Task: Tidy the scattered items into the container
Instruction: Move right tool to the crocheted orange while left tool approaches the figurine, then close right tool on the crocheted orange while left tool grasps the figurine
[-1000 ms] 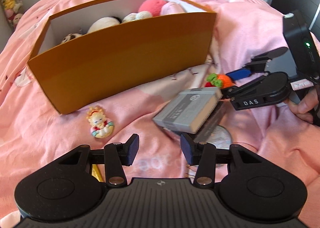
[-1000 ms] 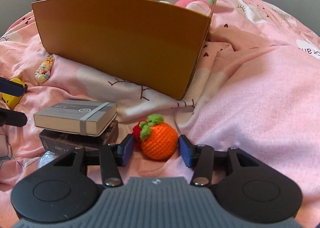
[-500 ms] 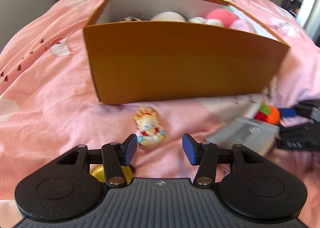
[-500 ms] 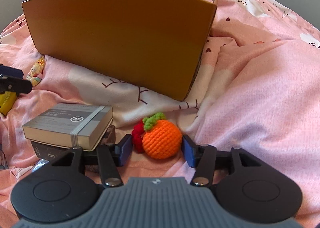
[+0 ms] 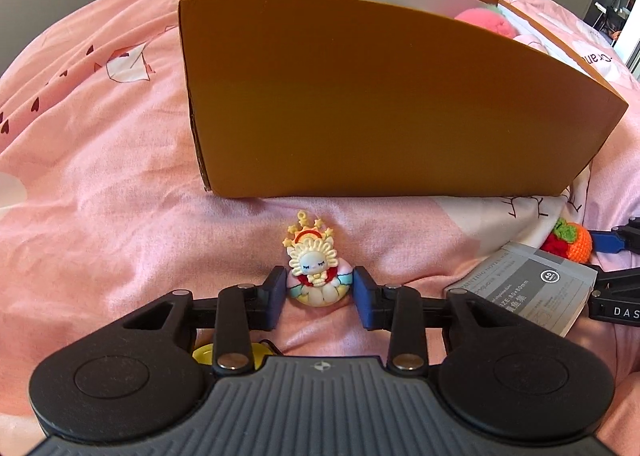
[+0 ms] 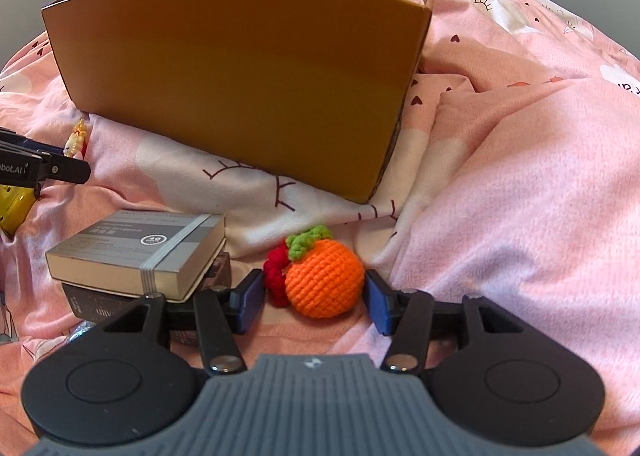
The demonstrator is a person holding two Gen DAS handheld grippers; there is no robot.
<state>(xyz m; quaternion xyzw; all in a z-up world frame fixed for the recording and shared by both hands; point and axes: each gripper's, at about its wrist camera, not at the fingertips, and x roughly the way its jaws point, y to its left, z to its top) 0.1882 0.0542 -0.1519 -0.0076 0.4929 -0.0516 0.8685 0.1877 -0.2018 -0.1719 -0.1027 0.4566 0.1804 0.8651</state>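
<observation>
Grippers straddle toys on the pink bed.
Left gripper (image 5: 320, 298) fingers are closing around the figurine (image 5: 316, 270); right gripper (image 6: 314, 300) fingers stand apart beside the crochet orange (image 6: 324, 276); the notepad (image 6: 140, 256) reads "40".

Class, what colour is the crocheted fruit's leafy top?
Green; the crocheted fruit itself is orange. Best seen in the right wrist view.

Both cameras ride low over the pink printed bedspread (image 5: 100, 184), each looking forward and steeply down along its own tool. The left view sits close before the long side of the tall orange cardboard box (image 5: 380, 104), near its left corner. The right view faces the same box (image 6: 240, 76) from nearer its right end. Both share the box, the grey banded notebook (image 5: 524, 296) (image 6: 140, 252), and the orange crocheted fruit (image 5: 576, 244) (image 6: 324, 280).
</observation>
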